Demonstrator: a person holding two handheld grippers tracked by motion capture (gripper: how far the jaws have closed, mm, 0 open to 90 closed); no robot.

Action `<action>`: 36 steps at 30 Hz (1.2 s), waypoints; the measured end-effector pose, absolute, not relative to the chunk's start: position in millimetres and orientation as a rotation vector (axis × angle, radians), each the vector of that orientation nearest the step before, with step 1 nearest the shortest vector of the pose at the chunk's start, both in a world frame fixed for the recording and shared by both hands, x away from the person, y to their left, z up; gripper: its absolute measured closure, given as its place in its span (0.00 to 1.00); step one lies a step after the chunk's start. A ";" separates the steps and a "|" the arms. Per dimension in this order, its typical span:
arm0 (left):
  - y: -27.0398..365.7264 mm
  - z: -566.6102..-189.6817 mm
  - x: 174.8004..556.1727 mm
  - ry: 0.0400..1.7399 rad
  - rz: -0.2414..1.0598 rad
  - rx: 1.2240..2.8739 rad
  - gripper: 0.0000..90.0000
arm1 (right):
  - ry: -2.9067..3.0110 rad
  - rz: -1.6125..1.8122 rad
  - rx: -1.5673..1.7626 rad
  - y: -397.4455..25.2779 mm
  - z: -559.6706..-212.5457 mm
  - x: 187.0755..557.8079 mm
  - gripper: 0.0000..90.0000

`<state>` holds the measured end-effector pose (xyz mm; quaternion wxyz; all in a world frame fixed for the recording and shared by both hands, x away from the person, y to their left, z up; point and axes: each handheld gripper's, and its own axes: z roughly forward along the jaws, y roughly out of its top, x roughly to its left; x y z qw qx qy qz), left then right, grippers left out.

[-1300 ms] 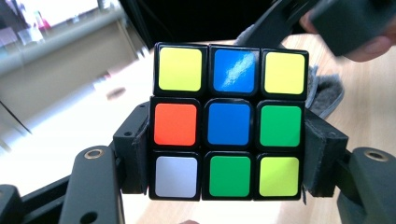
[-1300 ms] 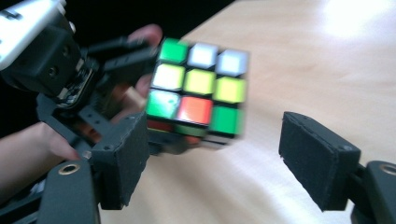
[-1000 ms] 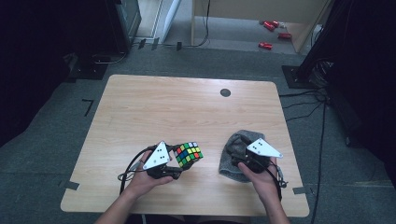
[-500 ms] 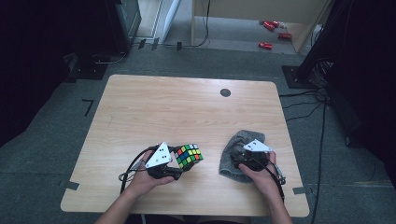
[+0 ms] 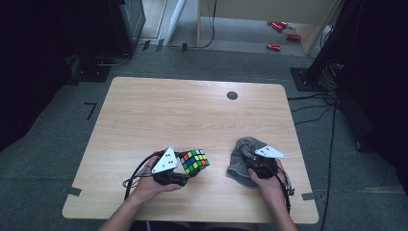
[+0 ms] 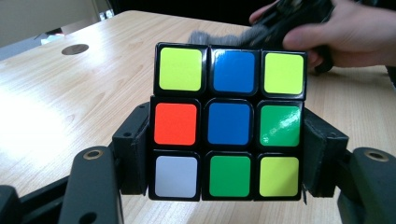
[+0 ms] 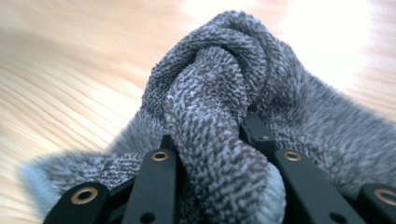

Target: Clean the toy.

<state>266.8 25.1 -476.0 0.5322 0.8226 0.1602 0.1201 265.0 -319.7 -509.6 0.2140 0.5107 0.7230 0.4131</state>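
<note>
A scrambled Rubik's cube (image 5: pixel 195 160) sits near the table's front, clamped between the jaws of my left gripper (image 5: pixel 188 169). In the left gripper view the cube (image 6: pixel 229 121) faces me with yellow, blue, red, green and white tiles, and both pads press its sides at the middle layer. To the right, a crumpled grey cloth (image 5: pixel 242 154) lies on the wood. My right gripper (image 5: pixel 249 159) is shut on a bunched fold of that cloth (image 7: pixel 219 130), which bulges up between the two jaws in the right gripper view.
The wooden table (image 5: pixel 183 110) has a dark round grommet (image 5: pixel 232 95) at the back right. Cables (image 5: pixel 135 175) trail from both grippers toward the front edge. Grey floor surrounds the table, with dark equipment at both sides.
The right hand has shifted slightly left and toward the front with the cloth, which is more bunched. The left gripper and cube have stayed put.
</note>
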 end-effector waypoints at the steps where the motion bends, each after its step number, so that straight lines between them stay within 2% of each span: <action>1: 24.5 -476.2 266.2 0.376 0.289 1.963 0.37 | 1.990 1.207 1.413 -317.8 -503.8 262.3 0.81; 9: 19.1 -475.8 261.8 0.336 0.277 1.961 0.38 | 1.977 1.597 1.137 -266.5 -446.1 225.9 0.80; 12: 16.9 -475.3 259.5 0.317 0.279 1.963 0.38 | 2.005 1.658 1.055 -242.1 -435.2 213.6 0.80; 16: 16.5 -473.9 256.9 0.293 0.284 1.965 0.38 | 2.027 1.678 1.045 -224.3 -441.1 209.1 0.80; 22: 19.6 -469.9 257.1 0.288 0.273 1.930 0.38 | 1.994 1.696 1.185 -239.8 -455.4 221.0 0.80; 30: 13.6 -468.6 250.4 0.244 0.284 1.933 0.38 | 1.996 1.750 1.066 -225.8 -434.8 208.1 0.80; 36: 20.3 -467.0 254.9 0.271 0.259 1.901 0.38 | 1.974 1.713 1.204 -245.2 -451.8 221.7 0.80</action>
